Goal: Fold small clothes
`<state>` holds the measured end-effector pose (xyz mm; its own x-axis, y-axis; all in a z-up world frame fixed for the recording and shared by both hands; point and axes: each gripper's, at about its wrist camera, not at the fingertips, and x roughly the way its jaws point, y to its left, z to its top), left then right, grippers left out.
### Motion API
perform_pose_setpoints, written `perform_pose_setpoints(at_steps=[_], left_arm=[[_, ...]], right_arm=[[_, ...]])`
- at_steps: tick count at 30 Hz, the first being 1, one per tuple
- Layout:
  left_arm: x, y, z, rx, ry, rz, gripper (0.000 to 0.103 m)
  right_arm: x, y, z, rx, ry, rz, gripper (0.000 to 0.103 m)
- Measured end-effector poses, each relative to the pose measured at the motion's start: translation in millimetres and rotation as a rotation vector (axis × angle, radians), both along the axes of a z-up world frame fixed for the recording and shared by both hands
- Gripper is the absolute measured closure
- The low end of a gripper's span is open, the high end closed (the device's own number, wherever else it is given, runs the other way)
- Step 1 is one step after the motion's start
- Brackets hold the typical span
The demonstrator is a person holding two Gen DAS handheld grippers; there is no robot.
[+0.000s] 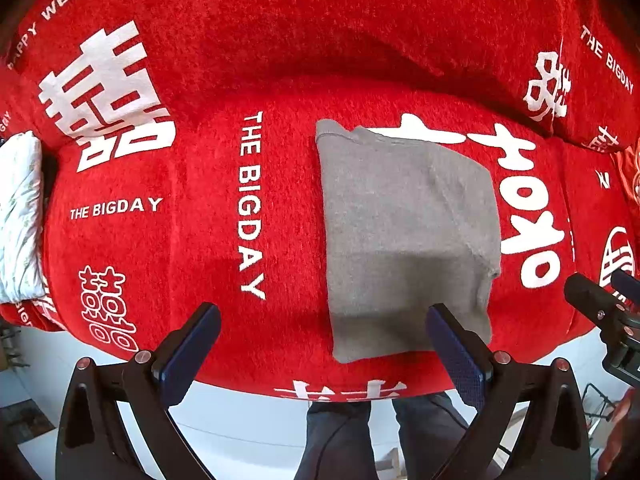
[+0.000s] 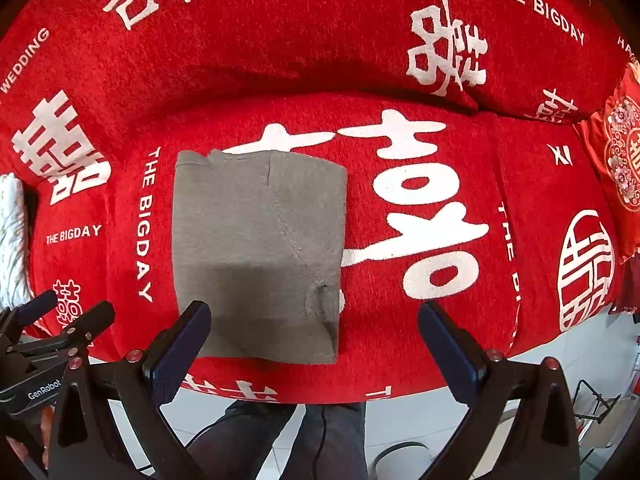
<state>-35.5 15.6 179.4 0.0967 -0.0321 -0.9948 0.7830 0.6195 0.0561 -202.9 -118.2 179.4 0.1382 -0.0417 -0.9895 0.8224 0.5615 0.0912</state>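
1. A grey garment lies folded into a neat block on the red cover (white lettering all over it).
2. The left gripper hangs spread and empty above its near edge.
3. The right gripper is likewise spread, holding nothing.

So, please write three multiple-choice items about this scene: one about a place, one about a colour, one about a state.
1. Where does the folded garment lie?
A. on the floor
B. on the red cover
C. on the white pillow

2. What colour is the garment?
A. grey
B. blue
C. white

3. How are the left gripper and the right gripper?
A. both shut on the garment
B. one open, one shut
C. both open, holding nothing

Key: 1 B, red fabric shows all around it. 2 A, plain grey knit. 3 C, each gripper's fingers stand wide apart with nothing between them.
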Motion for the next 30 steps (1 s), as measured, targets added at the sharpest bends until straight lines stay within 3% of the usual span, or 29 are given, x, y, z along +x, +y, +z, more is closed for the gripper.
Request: perform_pose_setpoints(at_steps=[30], left_arm=[[-4.1, 3.9, -1.2, -0.001, -0.001, 0.004, 0.001]], right_arm=[[-1.4, 6.0, -0.3, 0.005, -0.003, -0.003, 0.0]])
